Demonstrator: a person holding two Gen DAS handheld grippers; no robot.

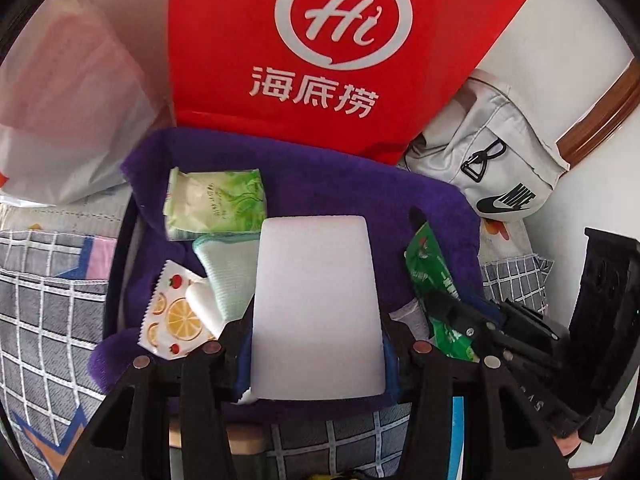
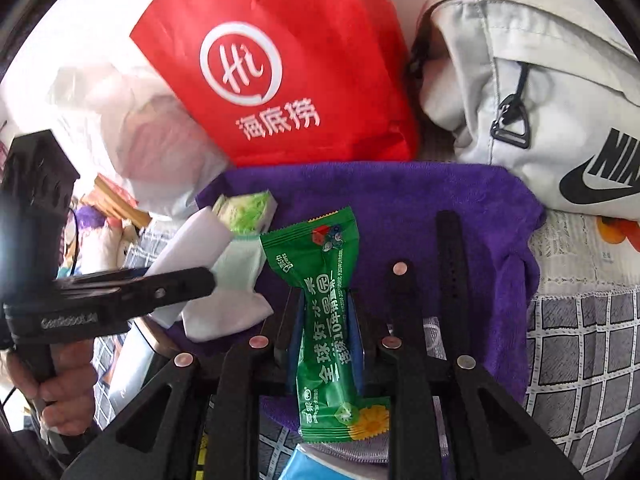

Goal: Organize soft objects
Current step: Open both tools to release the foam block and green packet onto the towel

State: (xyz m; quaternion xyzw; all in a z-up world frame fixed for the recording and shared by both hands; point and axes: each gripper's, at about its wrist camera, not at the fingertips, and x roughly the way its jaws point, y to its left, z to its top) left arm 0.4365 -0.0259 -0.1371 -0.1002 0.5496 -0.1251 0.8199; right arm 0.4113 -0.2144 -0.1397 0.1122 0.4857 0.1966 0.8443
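Placement step: left tongs clamp the white sponge, right tongs pinch the green packet (both mid-frame), over the purple towel. Next: set down, release.

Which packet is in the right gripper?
The dark green wet-wipe packet, clamped between the right gripper jaws. The pale green tissue pack and fruit-print sachet lie loose on the purple towel.

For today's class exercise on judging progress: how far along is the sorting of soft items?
Done: a green tissue pack, mint cloth and fruit-print packet lie on the purple towel. In hand: the left hand-held gripper holds a white sponge, the right a green wipe packet. Left: setting both down.
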